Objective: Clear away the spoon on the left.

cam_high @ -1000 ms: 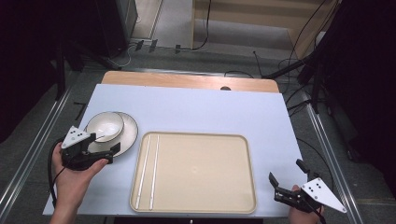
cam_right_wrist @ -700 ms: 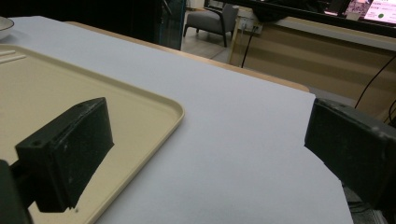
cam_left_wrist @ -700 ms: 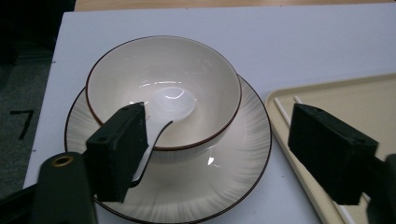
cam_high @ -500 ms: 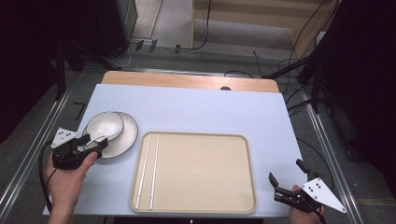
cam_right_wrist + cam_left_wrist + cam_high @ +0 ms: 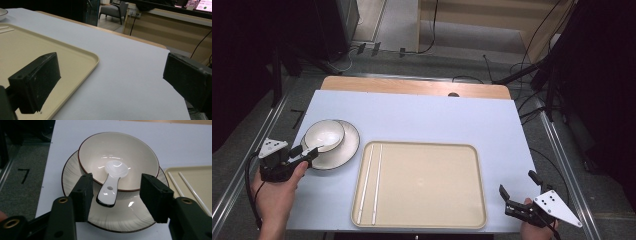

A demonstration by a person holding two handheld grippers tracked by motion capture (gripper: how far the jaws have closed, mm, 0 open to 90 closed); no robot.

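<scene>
Left gripper: jaws about half apart and have just been closing. The spoon handle sits between them, but neither pad touches it; there's a clear gap on both sides, a bit smaller on the left pad. So nothing is gripped.

Spoon is white, with its scoop lying in the bottom of the bowl. Its handle leans out over the bowl's near rim, and the handle tip hangs above the plate, pointing toward the gripper. There's a small hole in the handle.

Bowl is cream with a dark rim and sits on the plate, offset toward the plate's far left side in the left gripper view. In the high view the left gripper is at the near-left edge of the plate, jaws pointing up-right over the bowl. Can't tell there whether the jaws touch the plate.

Just right of the plate: tan tray, close to it, can't tell if they touch. Two white chopsticks lie side by side along the tray's left edge.

Right gripper: jaws wide apart, holding nothing, at the table's near-right corner beyond the tray's right side. In the right gripper view its left pad hangs over the tray corner, with bare table between the pads.
</scene>
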